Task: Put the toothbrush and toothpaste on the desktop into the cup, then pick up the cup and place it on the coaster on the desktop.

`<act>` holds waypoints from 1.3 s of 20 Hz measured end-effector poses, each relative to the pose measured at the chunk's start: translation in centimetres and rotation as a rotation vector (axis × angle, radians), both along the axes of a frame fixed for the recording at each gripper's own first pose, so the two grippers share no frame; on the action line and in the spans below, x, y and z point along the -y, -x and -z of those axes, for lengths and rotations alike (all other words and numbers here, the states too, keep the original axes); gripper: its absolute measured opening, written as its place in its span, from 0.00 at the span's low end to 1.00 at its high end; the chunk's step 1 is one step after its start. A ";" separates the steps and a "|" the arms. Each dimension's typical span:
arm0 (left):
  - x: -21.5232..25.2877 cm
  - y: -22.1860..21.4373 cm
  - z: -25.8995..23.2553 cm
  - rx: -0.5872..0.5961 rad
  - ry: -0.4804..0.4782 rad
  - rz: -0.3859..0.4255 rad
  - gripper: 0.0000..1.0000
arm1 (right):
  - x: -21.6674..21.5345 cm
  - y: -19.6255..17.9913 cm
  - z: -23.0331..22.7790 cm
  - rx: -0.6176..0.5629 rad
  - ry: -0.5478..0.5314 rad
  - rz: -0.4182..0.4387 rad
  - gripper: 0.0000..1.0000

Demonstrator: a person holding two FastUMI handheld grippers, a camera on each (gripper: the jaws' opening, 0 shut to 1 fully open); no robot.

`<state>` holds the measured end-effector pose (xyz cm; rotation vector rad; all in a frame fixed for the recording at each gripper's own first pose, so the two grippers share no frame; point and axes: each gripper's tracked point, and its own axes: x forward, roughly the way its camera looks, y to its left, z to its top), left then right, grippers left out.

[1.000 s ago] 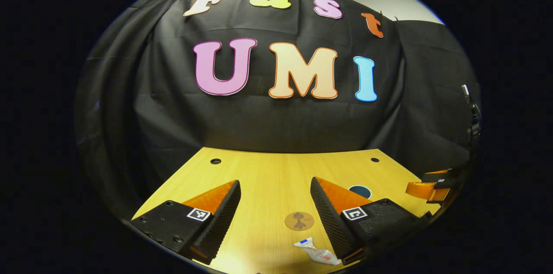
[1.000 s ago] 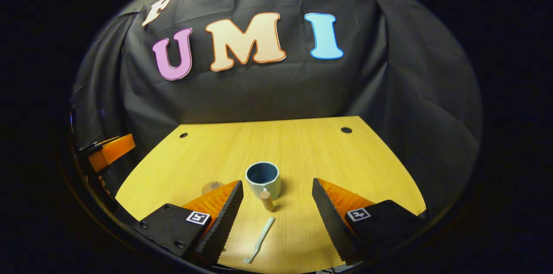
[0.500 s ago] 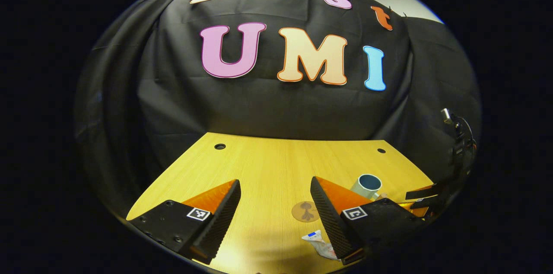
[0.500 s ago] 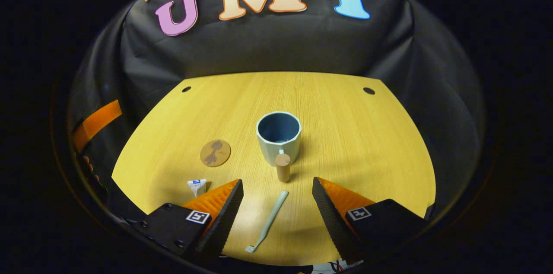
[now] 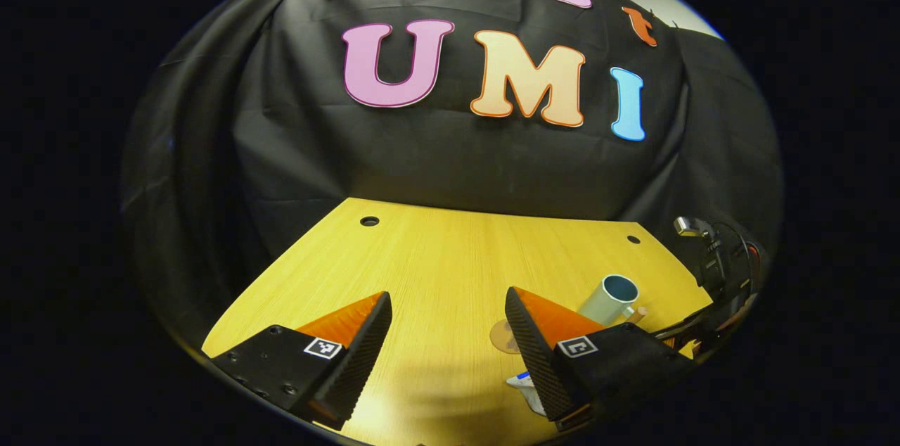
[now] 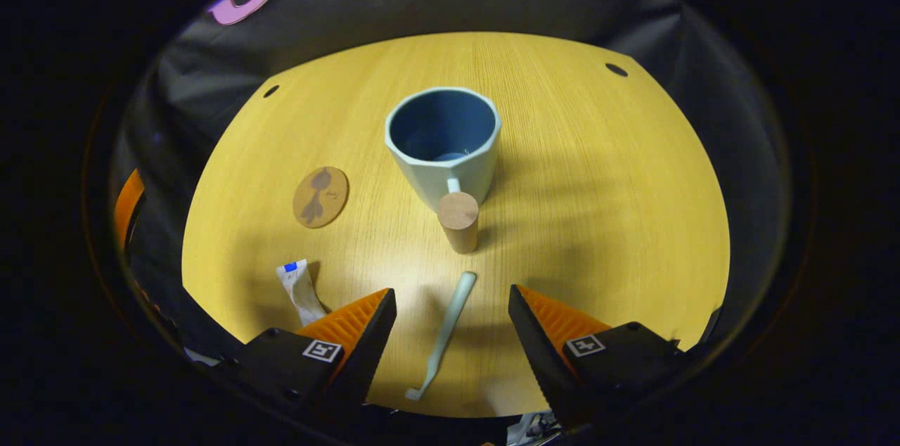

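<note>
A yellow wood-grain bench [image 6: 598,207] is being seen across the middle of the right gripper view, with two small dark holes near its far corners. A pale blue cup [image 6: 443,143] is standing upright at centre, its wooden-ended handle turned toward the bottom of the frame. A round brown coaster [image 6: 320,196] is lying left of it, apart. A toothpaste tube [image 6: 301,289] is lying at lower left, and a toothbrush [image 6: 444,333] is lying at bottom centre.
</note>
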<state>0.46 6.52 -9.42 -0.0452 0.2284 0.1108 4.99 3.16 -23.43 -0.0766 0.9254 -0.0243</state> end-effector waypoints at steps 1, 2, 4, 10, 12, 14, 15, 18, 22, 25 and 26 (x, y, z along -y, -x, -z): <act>-0.4 -0.1 0.2 -0.008 -0.004 -0.006 0.94 | 0.1 -0.2 0.7 -0.027 -0.006 0.023 0.99; -0.6 -0.2 0.6 -0.022 -0.007 -0.008 0.94 | 0.3 -0.2 1.2 -0.051 -0.008 0.046 0.99; -1.0 -0.4 1.1 -0.042 -0.015 -0.013 0.94 | 0.6 -0.6 2.1 -0.080 -0.002 0.075 0.95; -1.4 -1.3 1.6 -0.060 -0.008 -0.018 0.94 | 1.1 -1.3 3.8 -0.142 0.013 0.124 0.76; -1.3 -1.5 2.0 -0.065 -0.004 -0.016 0.94 | 1.3 -1.5 3.6 -0.143 0.026 0.133 0.71; -1.3 -1.5 2.1 -0.072 0.006 -0.008 0.95 | 1.8 -1.5 3.8 -0.150 0.052 0.147 0.63; -1.2 -1.6 2.0 -0.073 0.008 -0.004 0.95 | 1.9 -1.6 3.8 -0.154 0.054 0.151 0.60; -1.0 -1.8 2.4 -0.078 0.018 0.003 0.94 | 1.6 -1.6 3.8 -0.146 0.053 0.145 0.42; -0.1 -2.0 3.1 -0.112 0.054 0.002 0.94 | 1.0 -1.7 4.0 -0.149 0.061 0.098 0.28; 1.1 -1.3 4.9 -0.202 0.095 -0.007 0.95 | 0.8 -1.5 3.9 -0.145 0.059 0.082 0.13; 1.6 -1.0 5.7 -0.238 0.120 -0.006 0.95 | 0.8 -1.6 3.9 -0.141 0.064 0.067 0.13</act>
